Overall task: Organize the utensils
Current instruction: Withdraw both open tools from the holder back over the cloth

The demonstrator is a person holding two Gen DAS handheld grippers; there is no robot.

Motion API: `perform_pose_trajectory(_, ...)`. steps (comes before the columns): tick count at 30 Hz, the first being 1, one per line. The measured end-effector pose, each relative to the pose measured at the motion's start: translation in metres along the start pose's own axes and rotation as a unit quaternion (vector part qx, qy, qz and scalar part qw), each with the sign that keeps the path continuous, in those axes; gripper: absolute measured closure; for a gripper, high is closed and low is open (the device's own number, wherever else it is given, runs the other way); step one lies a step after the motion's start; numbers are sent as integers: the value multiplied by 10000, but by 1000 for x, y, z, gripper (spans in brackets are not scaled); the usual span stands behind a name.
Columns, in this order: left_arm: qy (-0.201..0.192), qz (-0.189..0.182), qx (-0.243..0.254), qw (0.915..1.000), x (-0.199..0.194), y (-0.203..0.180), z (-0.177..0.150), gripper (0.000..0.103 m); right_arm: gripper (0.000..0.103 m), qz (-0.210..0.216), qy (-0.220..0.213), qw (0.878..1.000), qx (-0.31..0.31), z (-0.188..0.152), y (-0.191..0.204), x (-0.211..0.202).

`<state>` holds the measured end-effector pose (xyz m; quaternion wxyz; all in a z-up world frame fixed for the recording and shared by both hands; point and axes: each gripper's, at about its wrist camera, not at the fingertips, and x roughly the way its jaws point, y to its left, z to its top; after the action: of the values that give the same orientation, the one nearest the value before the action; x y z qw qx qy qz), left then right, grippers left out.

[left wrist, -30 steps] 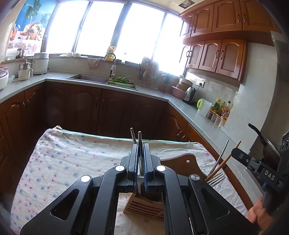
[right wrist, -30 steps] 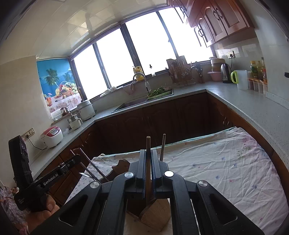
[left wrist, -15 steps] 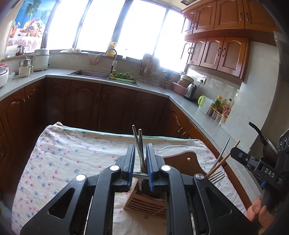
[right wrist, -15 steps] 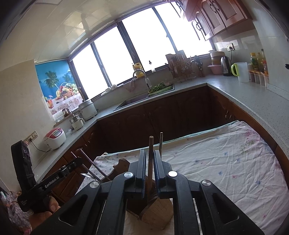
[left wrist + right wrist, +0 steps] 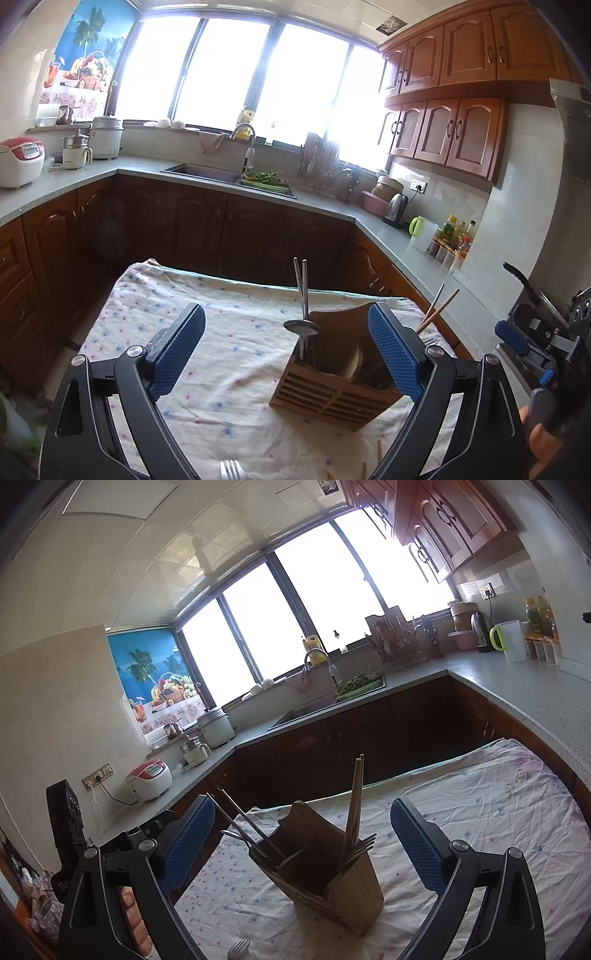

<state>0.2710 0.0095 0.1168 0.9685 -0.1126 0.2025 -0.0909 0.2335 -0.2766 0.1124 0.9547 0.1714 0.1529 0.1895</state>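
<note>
A wooden utensil holder (image 5: 334,387) (image 5: 332,882) stands on the floral tablecloth. In the left wrist view two metal chopsticks (image 5: 302,291) and a spoon (image 5: 301,326) stand in its left compartment. In the right wrist view wooden chopsticks (image 5: 355,801) and forks (image 5: 360,847) stand in its right compartment, metal chopsticks (image 5: 240,819) in the left one. My left gripper (image 5: 286,350) is open and empty, just above and behind the holder. My right gripper (image 5: 303,845) is open and empty, its fingers to either side of the holder.
A fork (image 5: 231,470) (image 5: 239,947) lies on the cloth (image 5: 207,332) near the front edge, with wooden sticks (image 5: 378,452) beside it. Kitchen counters (image 5: 325,203) with a sink, kettle and rice cooker (image 5: 20,160) run behind and to both sides.
Both grippers opened wide and let go of their chopsticks, which now stand in the holder. Both have drawn back and up from the holder.
</note>
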Motion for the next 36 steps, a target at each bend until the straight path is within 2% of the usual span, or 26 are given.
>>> perform_pose_trajectory(3, -29, 25, 67, 10000, -20, 0, -10, 5, 1, 122, 30, 9999, -35, -6, 8, -16)
perform_pose_trajectory(8, 72, 90, 91, 9999, -47, 5, -35, 1, 0, 69, 136, 9999, 21, -23, 11, -44)
perform_pose_trajectory(14, 535, 139, -17, 9985, -64, 14, -72, 0, 0, -183, 386, 9987, 262, -51, 4, -74)
perform_pose_trajectory(24, 1209, 184, -74, 9925, -83, 14, -127, 0, 0, -874, 975, 9899, 550, -106, -16, -104)
perform_pose_trajectory(28, 1475, 242, -33, 9888, -84, 11, -145, 0, 0, -1111, 1172, 9855, 524, -128, -19, -113)
perform_pose_trajectory(36, 2004, 201, 193, 9793, -74, -6, -168, 0, 0, -1315, 1434, 9800, 409, -155, -18, -118)
